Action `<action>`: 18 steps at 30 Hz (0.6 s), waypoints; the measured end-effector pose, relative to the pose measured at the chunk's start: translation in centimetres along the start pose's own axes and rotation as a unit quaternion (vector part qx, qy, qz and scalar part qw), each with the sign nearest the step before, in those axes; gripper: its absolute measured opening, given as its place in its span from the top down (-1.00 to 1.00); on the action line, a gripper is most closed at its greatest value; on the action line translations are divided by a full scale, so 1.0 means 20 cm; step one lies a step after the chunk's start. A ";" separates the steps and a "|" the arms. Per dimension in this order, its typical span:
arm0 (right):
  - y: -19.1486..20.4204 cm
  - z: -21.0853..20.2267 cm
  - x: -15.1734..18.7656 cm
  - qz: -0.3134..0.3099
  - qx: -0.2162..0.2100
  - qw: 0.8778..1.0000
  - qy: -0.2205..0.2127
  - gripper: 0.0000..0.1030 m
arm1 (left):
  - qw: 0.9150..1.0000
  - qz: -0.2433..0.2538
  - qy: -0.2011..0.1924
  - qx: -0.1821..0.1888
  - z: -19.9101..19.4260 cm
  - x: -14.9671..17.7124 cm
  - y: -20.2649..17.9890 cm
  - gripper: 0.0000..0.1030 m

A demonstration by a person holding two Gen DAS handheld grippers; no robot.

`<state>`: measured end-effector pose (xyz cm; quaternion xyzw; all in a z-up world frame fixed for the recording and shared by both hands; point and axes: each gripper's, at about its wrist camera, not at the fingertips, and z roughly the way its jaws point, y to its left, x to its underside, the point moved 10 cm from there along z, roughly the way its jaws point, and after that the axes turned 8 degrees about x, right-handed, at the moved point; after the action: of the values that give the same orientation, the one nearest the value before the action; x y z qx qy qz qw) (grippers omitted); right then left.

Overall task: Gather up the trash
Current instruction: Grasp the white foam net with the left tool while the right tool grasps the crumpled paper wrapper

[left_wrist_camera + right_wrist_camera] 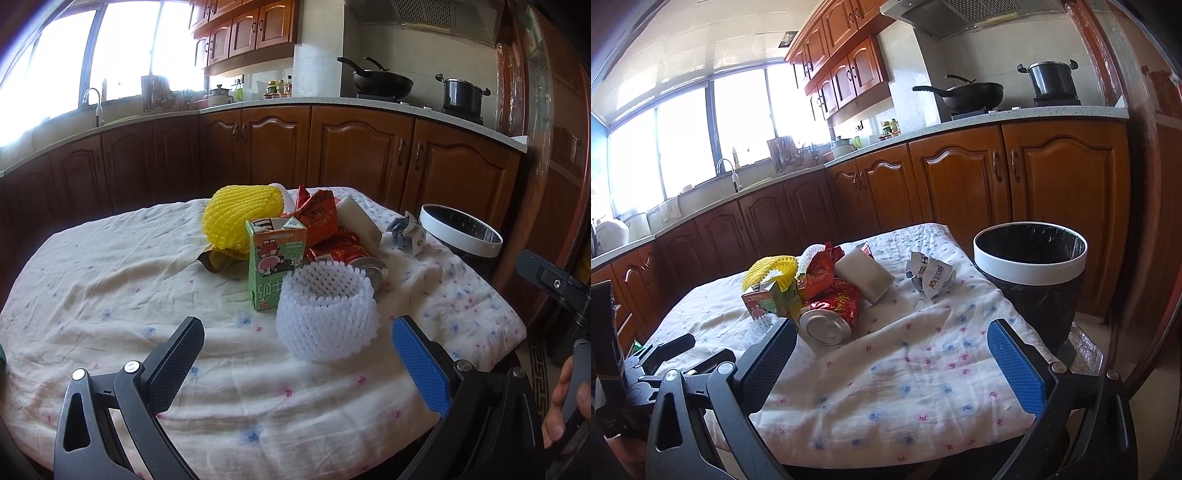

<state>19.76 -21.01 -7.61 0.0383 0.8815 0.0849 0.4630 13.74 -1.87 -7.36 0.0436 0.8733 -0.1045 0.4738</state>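
A pile of trash lies on the cloth-covered table (110,280): a white foam fruit net (327,314), a green milk carton (275,266), a yellow foam net (240,216), red snack wrappers (321,218), a can (825,326), a white block (864,278) and crumpled paper (931,275). A black bin with a white rim (1030,258) stands at the table's right edge. My left gripper (297,358) is open and empty just in front of the white net. My right gripper (892,356) is open and empty above the cloth, the can just beyond its left finger.
Wooden kitchen cabinets (351,155) and a counter with a wok (380,83) and a pot (461,94) run behind the table. A sink tap (94,105) stands under the window. The right gripper's body (554,291) shows at the left view's right edge.
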 end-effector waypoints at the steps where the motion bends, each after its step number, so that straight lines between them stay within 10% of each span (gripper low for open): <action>1: -0.01 0.01 0.00 0.002 -0.001 1.000 0.004 -1.00 | 1.000 0.000 0.007 0.001 0.02 0.00 0.00 -0.98; 11: -0.06 0.16 0.02 0.022 -0.013 0.998 0.048 -1.00 | 0.999 -0.004 0.046 0.014 0.23 -0.04 0.03 -0.80; 18: -0.09 0.32 0.01 0.030 -0.016 0.996 0.079 -0.97 | 0.998 0.007 0.055 0.042 0.30 -0.03 -0.02 0.17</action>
<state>24.92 -22.01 -11.54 0.0505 0.9121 0.1158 0.3900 19.02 -3.61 -9.98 0.0753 0.8925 -0.1352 0.4237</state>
